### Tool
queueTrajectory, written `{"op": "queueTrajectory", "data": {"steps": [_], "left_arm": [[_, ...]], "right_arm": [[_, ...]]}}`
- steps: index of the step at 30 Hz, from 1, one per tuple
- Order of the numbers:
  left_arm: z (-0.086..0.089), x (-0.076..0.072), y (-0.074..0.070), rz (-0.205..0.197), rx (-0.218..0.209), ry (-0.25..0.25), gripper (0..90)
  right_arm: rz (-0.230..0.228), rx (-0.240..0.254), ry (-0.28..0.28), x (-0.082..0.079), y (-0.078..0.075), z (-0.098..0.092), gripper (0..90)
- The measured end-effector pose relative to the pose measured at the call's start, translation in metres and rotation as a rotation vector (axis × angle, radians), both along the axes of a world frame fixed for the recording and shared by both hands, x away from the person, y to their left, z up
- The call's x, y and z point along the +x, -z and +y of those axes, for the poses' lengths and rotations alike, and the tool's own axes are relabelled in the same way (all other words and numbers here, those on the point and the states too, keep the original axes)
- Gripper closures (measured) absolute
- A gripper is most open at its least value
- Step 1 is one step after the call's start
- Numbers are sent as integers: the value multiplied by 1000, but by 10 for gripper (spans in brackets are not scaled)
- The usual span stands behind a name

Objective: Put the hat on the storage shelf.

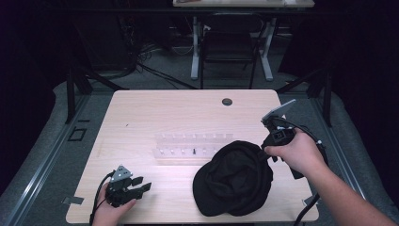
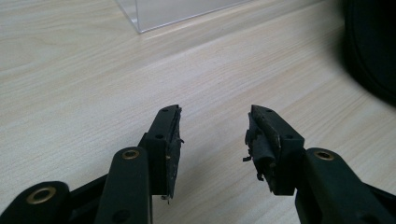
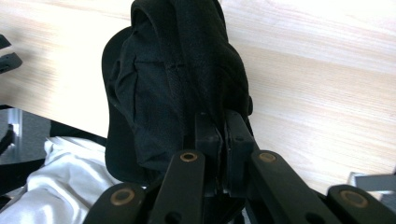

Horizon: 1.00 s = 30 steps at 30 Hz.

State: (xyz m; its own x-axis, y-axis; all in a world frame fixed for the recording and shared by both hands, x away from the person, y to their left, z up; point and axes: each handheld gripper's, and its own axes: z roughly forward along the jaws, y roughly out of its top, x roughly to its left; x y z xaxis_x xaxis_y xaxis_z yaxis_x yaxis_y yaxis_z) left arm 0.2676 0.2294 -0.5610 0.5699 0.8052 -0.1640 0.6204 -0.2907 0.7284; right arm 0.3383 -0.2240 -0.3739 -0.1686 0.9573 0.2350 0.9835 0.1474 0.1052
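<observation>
Right gripper [image 3: 223,135] is pinching the black cap [image 1: 235,176] by its fabric edge, lifting it off the tabletop [image 1: 179,113]; left gripper [image 2: 214,135] is resting nearby, jaws apart and holding nothing.

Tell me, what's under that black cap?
The wooden table lies under the black cap, whose edge the right gripper pinches. Anything beneath its crown is covered.

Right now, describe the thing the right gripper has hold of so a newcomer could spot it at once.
Start at the light wooden table and look to its near right part, in front of the clear plastic rack. There sits a black cap, its fabric pinched at the far edge by the right gripper. It is the one soft, dark thing on the tabletop.
</observation>
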Motion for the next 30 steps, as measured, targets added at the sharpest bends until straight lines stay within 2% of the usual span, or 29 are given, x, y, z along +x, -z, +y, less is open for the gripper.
{"op": "queueTrajectory", "data": {"steps": [1, 2, 3, 5, 13, 19, 20, 22, 25, 30], "left_arm": [[0, 0, 0, 1, 0, 0, 540], [0, 0, -1, 7, 3, 6, 540], [0, 0, 0, 6, 3, 5, 540], [0, 0, 0, 6, 3, 6, 540], [1, 0, -1, 15, 7, 8, 539], [1, 0, -1, 15, 4, 7, 539], [2, 0, -1, 18, 6, 8, 539], [2, 0, -2, 23, 13, 10, 539], [2, 0, -2, 21, 11, 4, 539], [3, 1, -1, 17, 3, -1, 539]], "right_arm": [[-2, -11, -9, 1, -2, 0, 868], [-15, -13, 14, 0, -3, 3, 868], [8, -29, -7, 1, -8, 3, 869], [13, -32, -14, 2, -10, 4, 869], [56, -7, 2, 5, -29, 7, 872], [72, 68, 27, 8, -43, 7, 875], [85, 88, 25, 8, -47, 6, 876], [97, 99, 16, 9, -49, 5, 876], [98, 163, 34, 8, -52, 5, 877], [138, 254, 28, 9, -57, 1, 879]]}}
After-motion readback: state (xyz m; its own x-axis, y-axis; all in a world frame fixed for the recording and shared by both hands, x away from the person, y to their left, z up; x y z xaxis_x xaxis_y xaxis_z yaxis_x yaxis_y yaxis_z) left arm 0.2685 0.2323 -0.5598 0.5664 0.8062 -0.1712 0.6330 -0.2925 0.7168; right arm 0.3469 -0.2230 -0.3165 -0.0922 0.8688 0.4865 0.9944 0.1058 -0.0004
